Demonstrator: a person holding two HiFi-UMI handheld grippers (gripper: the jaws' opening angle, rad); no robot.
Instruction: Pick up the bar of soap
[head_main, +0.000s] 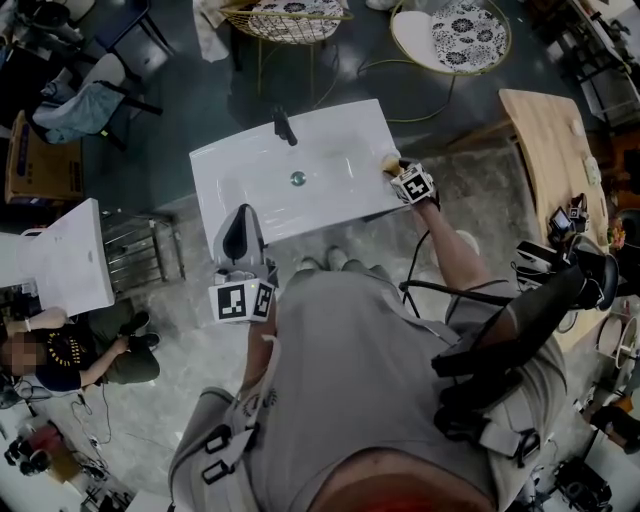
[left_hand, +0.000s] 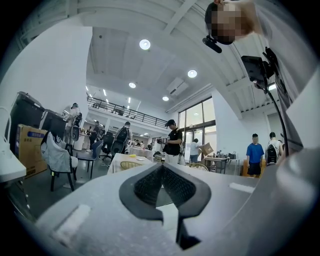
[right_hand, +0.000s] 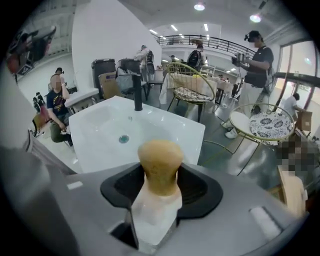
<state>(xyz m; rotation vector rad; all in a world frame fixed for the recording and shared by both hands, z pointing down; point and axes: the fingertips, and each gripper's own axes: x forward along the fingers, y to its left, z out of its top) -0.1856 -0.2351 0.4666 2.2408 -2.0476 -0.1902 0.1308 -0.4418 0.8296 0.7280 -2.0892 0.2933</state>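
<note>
We're gripping the bar of soap (right_hand: 160, 162) w/ the right gripper (head_main: 394, 168): jaws partway closed, pads pressing on the soap's sides, its tan end sticking out past the tips. The soap is sitting at the right edge of the white sink (head_main: 330, 140), toward the front corner; we can't tell if it's touching the rim. The left gripper (head_main: 243, 215) is hovering at the sink's front edge, near the left corner, jaws together w/ nothing btwn them. The black faucet (head_main: 285, 128) is standing at the back edge and the drain (head_main: 298, 179) mid-basin, both well apart from the soap.
</note>
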